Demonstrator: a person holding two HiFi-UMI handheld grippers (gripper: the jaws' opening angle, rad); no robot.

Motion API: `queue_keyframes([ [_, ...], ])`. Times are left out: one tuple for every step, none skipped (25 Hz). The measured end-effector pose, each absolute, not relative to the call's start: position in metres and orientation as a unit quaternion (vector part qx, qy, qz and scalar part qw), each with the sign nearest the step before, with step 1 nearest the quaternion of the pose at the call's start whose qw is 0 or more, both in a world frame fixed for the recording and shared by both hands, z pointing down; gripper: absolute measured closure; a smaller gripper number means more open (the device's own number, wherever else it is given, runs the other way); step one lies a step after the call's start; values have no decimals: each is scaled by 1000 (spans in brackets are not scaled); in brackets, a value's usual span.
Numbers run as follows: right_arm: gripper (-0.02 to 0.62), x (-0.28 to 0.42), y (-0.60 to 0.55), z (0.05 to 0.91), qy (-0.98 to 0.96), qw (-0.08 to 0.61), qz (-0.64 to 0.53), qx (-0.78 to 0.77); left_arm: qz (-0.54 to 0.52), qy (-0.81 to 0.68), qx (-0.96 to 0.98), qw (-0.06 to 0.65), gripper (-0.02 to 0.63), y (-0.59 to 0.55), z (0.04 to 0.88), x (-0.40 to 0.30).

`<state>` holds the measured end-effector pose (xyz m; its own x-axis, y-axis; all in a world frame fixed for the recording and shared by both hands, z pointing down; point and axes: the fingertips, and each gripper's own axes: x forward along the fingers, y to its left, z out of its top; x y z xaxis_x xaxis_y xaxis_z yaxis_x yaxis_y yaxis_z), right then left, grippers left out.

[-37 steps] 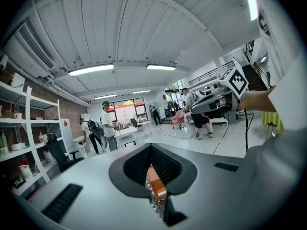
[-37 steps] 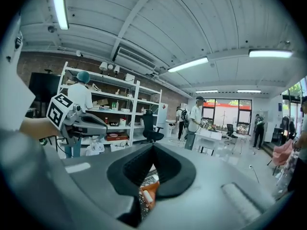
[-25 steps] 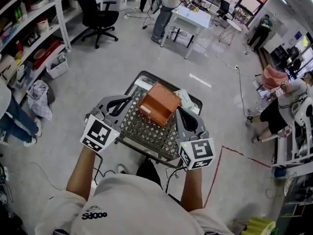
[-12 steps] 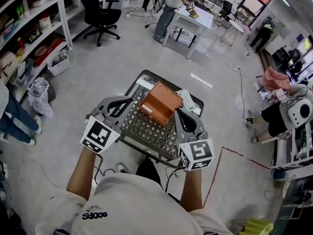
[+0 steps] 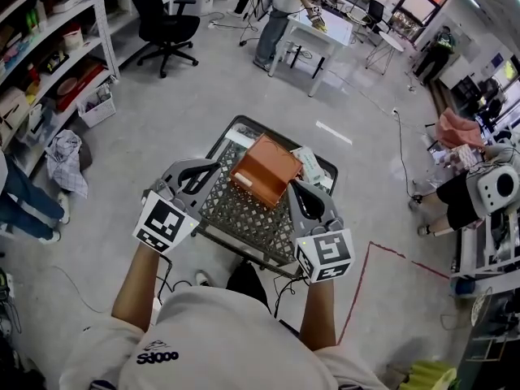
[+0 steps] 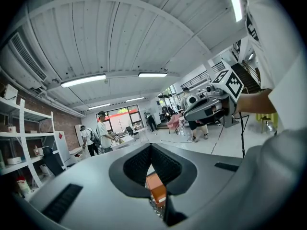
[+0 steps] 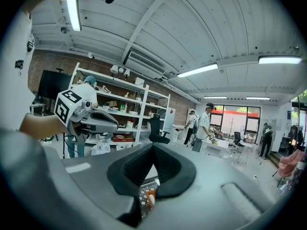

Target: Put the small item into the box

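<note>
An orange cardboard box (image 5: 263,171) lies tilted in a wire-mesh shopping cart (image 5: 244,216). A small white piece (image 5: 242,182) shows at its near edge, and a pale packet (image 5: 308,164) lies to its right. My left gripper (image 5: 213,166) hovers over the cart's left side, jaws together and nothing held. My right gripper (image 5: 294,187) is shut too, its tip close to the box's right corner. In the left gripper view the box (image 6: 156,192) shows below the closed jaws (image 6: 151,145). The right gripper view shows mesh and a bit of orange (image 7: 150,196) under its shut gripper (image 7: 153,146).
The cart stands on a grey floor. Shelving (image 5: 49,55) runs along the left, with an office chair (image 5: 166,23) beyond. A person stands at a white table (image 5: 321,31) ahead. Red floor tape (image 5: 382,254) runs to the right, and a person's leg (image 5: 20,201) is at far left.
Both grippers and the cart stay almost where they were. The person at the far left edge has shifted a little.
</note>
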<state>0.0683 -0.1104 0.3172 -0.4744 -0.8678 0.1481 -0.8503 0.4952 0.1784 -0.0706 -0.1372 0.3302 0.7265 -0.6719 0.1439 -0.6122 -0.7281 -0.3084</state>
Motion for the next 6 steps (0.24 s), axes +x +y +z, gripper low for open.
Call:
queue_keyframes([
  [586, 68, -110, 318, -858, 110, -39, 501, -124, 348, -921, 120, 603, -137, 330, -70],
  [585, 69, -110, 318, -858, 110, -38, 501, -125, 347, -922, 120, 603, -137, 331, -70],
  [586, 69, -110, 319, -857, 110, -37, 501, -126, 346, -922, 120, 603, -137, 331, -70],
  [586, 69, -110, 319, -857, 110, -36, 501, -126, 346, -922, 120, 603, -137, 331, -69],
  [586, 69, -110, 320, -857, 110, -35, 501, -127, 345, -922, 120, 603, -137, 331, -69],
  [586, 69, -109, 320, -857, 110, -35, 501, -127, 345, -922, 120, 603, -136, 331, -69],
])
